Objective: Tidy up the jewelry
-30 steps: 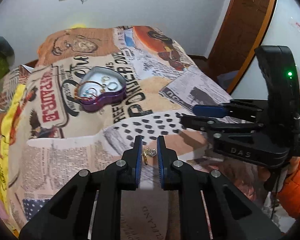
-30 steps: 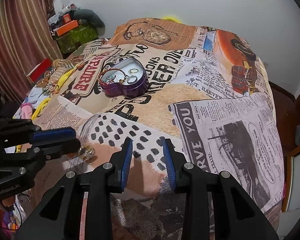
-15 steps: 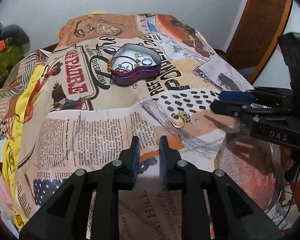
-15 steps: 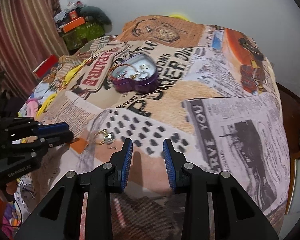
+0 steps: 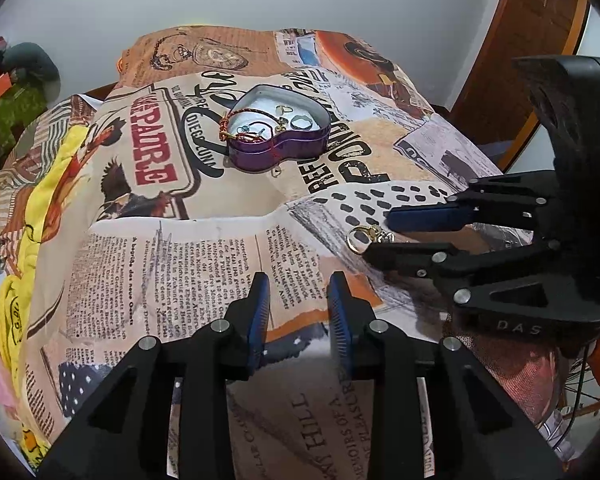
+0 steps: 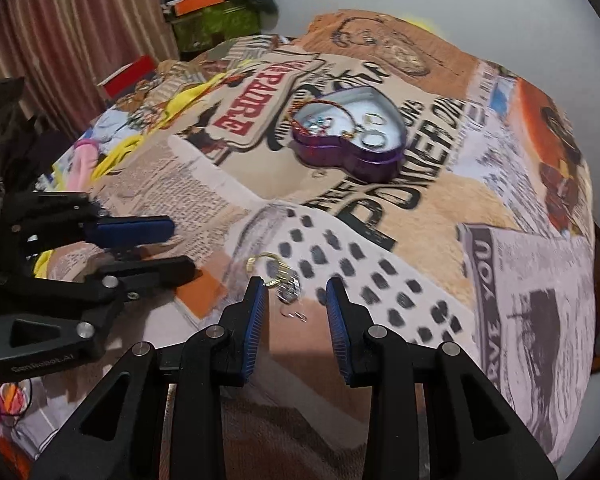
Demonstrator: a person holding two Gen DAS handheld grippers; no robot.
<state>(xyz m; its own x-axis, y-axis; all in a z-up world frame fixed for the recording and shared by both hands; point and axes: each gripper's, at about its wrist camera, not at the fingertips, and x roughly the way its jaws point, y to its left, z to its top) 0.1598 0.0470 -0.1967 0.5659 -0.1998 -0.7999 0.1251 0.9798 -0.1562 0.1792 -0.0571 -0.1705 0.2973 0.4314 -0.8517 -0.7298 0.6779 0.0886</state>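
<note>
Your open right gripper (image 6: 296,304) brackets light, slippery gold earrings (image 6: 278,276); pinch the hoop. Left gripper (image 5: 296,300) open, empty.

Gold earrings (image 6: 278,280): motion-blurred in the right wrist view, clasps indistinct; in the left wrist view partly hidden behind the right gripper (image 5: 382,234). Small pieces inside the heart-shaped tin (image 5: 280,134): too small to identify individually. Both gripper bodies cut off by the lower edges.
</note>
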